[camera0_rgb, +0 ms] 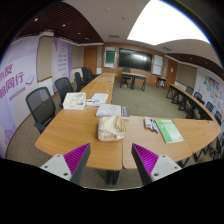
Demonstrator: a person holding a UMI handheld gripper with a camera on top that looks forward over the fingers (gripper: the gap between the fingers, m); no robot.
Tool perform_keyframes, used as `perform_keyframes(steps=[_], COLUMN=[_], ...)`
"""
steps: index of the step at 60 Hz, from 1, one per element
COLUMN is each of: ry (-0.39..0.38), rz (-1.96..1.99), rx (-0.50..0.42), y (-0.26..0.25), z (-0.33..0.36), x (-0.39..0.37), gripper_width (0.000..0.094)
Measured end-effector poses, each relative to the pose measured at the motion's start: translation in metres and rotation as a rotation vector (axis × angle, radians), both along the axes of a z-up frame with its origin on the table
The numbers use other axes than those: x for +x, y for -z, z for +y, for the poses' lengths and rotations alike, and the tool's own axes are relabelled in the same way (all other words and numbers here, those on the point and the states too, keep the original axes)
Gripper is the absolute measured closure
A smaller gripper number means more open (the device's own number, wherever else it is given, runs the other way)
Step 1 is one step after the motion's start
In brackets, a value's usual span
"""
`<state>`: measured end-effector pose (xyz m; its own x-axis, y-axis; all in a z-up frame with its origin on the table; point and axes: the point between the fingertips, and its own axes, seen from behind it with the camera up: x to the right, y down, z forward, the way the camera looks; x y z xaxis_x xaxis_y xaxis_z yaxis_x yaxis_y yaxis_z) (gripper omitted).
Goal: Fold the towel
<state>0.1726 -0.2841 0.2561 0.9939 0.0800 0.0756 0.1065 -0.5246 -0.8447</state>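
On the near table (75,128), about the middle of its wooden top, lies the towel (111,127), a pale crumpled heap, bunched up and not flat. It sits beyond the gripper (110,160), roughly in line with the gap between the two fingers, well apart from them. Gripper hangs in the air short of the table's near edge, fingers spread wide with nothing between them. Left purple pad (72,159) and right purple pad (146,158) both show, facing inward.

Right of the towel, on the same table, lies a green sheet (169,130), flat, with some small items just left of it; too small to tell what they are. Far behind the towel sits a stack of papers (109,110), and further left a white box or bundle (75,100), can't tell which. More papers lie further back along the table row.

Black office chairs (41,105) line the left side of the tables, close to the table edge. More chairs and another row of tables (195,101) run along the right. At the far end of the room stands a dark screen (134,60) against the wall. Left wall carries a white board with red lettering (12,82). Bright ceiling light (165,22) overhead on the right.
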Motion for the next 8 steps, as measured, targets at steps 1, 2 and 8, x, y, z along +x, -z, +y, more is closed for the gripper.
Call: perform_keyframes(steps=[1, 2, 8], ry=[0.003, 0.004, 0.006], rz=[0.0, -0.001, -0.015], rx=[0.002, 0.004, 0.014], y=[-0.001, -0.002, -0.009], z=[-0.003, -0.007, -0.018], x=[0.0, 0.0, -0.003], gripper_width=[0.0079, 0.008, 0.0086])
